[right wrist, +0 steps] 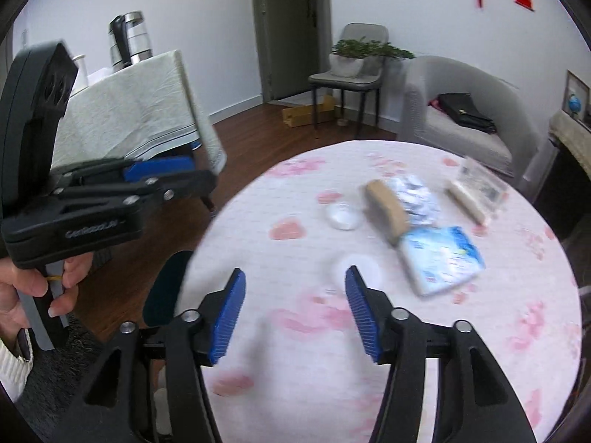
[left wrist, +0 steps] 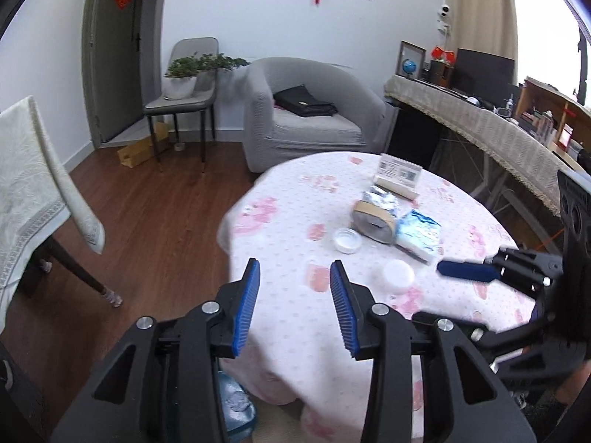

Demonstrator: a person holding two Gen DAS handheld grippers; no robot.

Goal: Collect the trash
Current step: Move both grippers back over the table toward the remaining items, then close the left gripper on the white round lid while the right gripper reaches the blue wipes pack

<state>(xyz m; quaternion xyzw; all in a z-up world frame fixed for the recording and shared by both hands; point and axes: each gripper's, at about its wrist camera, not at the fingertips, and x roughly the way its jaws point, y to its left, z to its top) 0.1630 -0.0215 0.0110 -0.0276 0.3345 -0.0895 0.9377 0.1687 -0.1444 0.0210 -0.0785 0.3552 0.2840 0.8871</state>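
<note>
On the surface (right wrist: 517, 332) I count two lids (left wrist: 346, 240), one tape roll (left wrist: 373, 221), perhaps three packets (left wrist: 419, 234). My left tool (left wrist: 293, 308) and right tool (right wrist: 293, 315) gape, released, near the surface's edge.

Desk cloth (left wrist: 280, 229) white with pink floral print and dots. Fingers (left wrist: 246, 306) blue ribbed pads on black frames. Tape roll (left wrist: 373, 219) brown, packet (left wrist: 419, 234) blue-white, armchair (left wrist: 306, 110) grey at upper centre, floor (left wrist: 155, 221) dark wood.

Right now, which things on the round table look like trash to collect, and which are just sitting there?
Likely trash:
- crumpled foil wrapper
- blue-white packet
- two white lids

Just there:
- tape roll
- card stand
- armchair
- potted plant
</note>
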